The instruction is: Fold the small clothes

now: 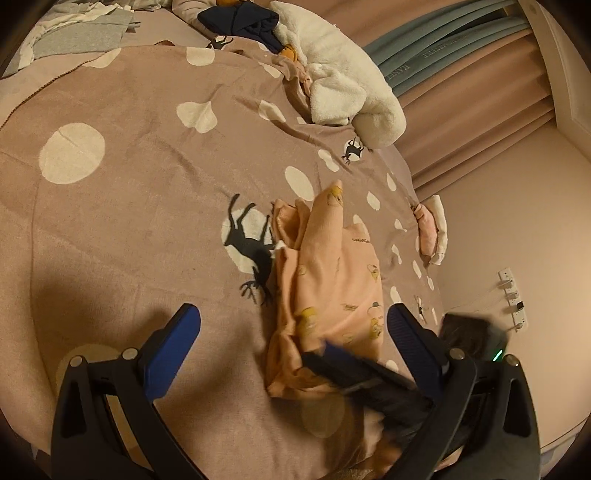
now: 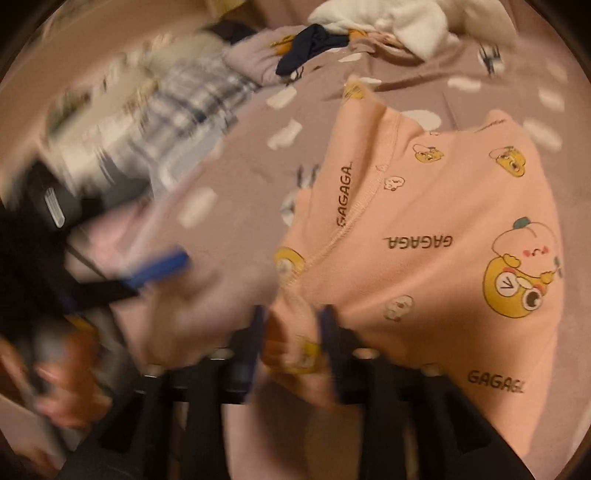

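Observation:
A small peach garment point(image 1: 332, 280) printed with yellow cartoon clocks and "GAGAGA" lies partly folded on the mauve spotted bedspread point(image 1: 140, 206). My left gripper point(image 1: 293, 321) is open and empty, its blue fingers standing wide just left of and over the garment's near end. My right gripper point(image 2: 291, 325) is shut on the garment's near edge point(image 2: 424, 229); it also shows blurred in the left wrist view point(image 1: 332, 354). The right wrist view is motion-blurred. The left gripper shows there at the left point(image 2: 155, 269).
A pile of clothes lies at the bed's far end: a white fleece point(image 1: 343, 85), a dark navy item point(image 1: 240, 18), grey pieces point(image 1: 81, 37). A folded pink-and-white item point(image 1: 430, 229) sits at the bed's right edge. Curtains point(image 1: 480, 74) and a wall are at right.

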The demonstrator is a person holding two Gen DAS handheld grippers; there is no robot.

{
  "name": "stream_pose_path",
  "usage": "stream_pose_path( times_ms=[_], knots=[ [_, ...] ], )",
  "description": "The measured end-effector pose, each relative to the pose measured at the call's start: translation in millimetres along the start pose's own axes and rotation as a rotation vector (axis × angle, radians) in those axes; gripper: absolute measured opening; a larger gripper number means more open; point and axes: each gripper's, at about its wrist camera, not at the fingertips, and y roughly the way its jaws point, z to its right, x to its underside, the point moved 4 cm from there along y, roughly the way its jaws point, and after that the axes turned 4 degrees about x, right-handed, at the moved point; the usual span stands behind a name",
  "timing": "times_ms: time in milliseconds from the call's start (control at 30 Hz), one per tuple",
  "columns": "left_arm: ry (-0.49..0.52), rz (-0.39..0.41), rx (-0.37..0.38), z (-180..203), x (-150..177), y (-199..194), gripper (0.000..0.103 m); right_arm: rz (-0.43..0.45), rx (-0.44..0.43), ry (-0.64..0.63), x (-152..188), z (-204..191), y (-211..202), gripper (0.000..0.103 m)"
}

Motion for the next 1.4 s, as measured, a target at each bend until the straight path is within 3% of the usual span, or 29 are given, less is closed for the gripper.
stream_pose_path(
  times_ms=[67,200,267,333,400,533,667,767,867,967,1133,1233,1300,1400],
  knots=[
    [0.006,0.006,-0.011,-2.3,-1.6,-1.2,0.101,0.055,-0.078,0.076,-14.0,8.8,-13.5,0.053],
    [-0.024,0.012,-0.003,-7.7,-4.4,-1.6,0.101,0.196,-0.01,0.148,-51.1,26.8,-29.8,0.058],
    [-0.024,0.004,-0.004,-7.3,-4.5,-0.4,0.101,0.151,-0.063,0.206,-65.8,33.8,-9.3,0.058],
    [-0.019,0.004,-0.007,-5.6,-4.8,-0.4,0.101,0.043,-0.097,0.241,-72.7,32.5,27.2,0.058],
    [-0.015,0.009,-0.009,-4.5,-4.6,-1.8,0.103,0.002,-0.044,0.194,-71.8,23.6,50.0,0.058],
    [-0.039,0.04,0.003,-7.1,-9.1,-11.0,0.102,0.005,-0.028,0.122,-67.6,1.9,45.5,0.058],
    [-0.058,0.064,0.004,-9.0,-12.7,-17.2,0.102,0.047,-0.055,0.146,-71.2,16.5,16.2,0.059],
    [-0.05,0.058,0.007,-8.6,-10.5,-18.6,0.102,0.109,-0.022,0.17,-80.1,30.8,4.4,0.072],
    [-0.039,0.036,-0.01,-11.0,-6.4,-17.1,0.102,0.101,0.013,0.222,-96.1,42.6,19.6,0.073],
    [-0.025,0.042,-0.038,-14.5,-8.5,-20.2,0.102,0.011,-0.08,0.263,-110.1,39.0,53.7,0.073],
    [-0.033,0.099,-0.041,-17.7,-16.5,-36.5,0.102,-0.022,-0.223,0.291,-123.7,11.7,83.7,0.073],
    [-0.045,0.12,-0.024,-18.5,-19.6,-44.4,0.102,-0.05,-0.329,0.339,-119.0,3.7,73.2,0.073],
    [-0.056,0.137,-0.015,-18.1,-21.2,-48.6,0.102,-0.023,-0.309,0.31,-113.6,1.6,52.2,0.073],
    [-0.058,0.149,-0.003,-16.5,-22.9,-52.6,0.102,0.089,-0.22,0.189,-86.0,0.8,-0.3,0.073]
  ],
)
